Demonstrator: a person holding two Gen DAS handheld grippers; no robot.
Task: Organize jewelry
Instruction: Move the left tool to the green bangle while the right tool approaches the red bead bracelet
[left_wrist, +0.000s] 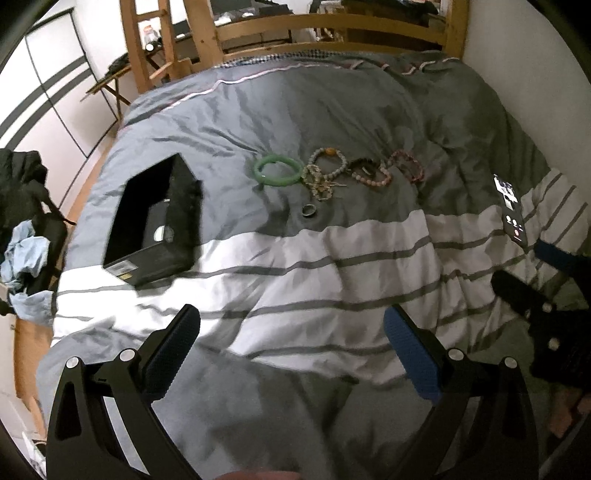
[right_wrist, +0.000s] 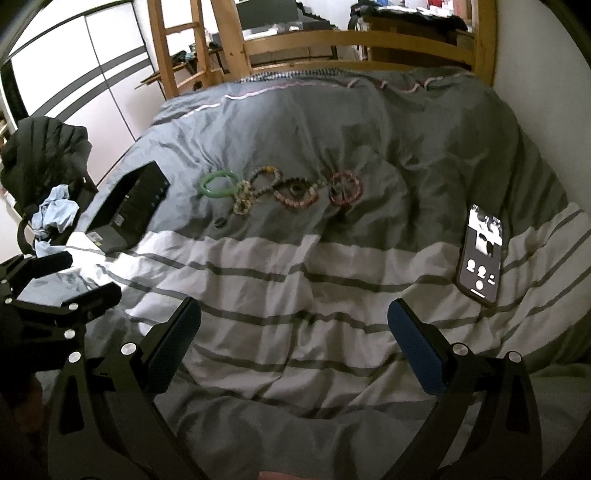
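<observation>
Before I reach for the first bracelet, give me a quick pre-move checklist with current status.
1. Left gripper open and empty: ok.
2. Right gripper open and empty: ok.
3. Open black rectangular box lies on the striped grey-and-white duvet, opening up: ok.
4. Green jade-like bangle free of neighbours: not ok, touching the pale beaded cluster.
5. Small dark metal ring lying apart: ok.
6. Lit black smartphone clear of the jewelry: ok.

Dim indoor light, slight blur, fisheye-warped edges.
</observation>
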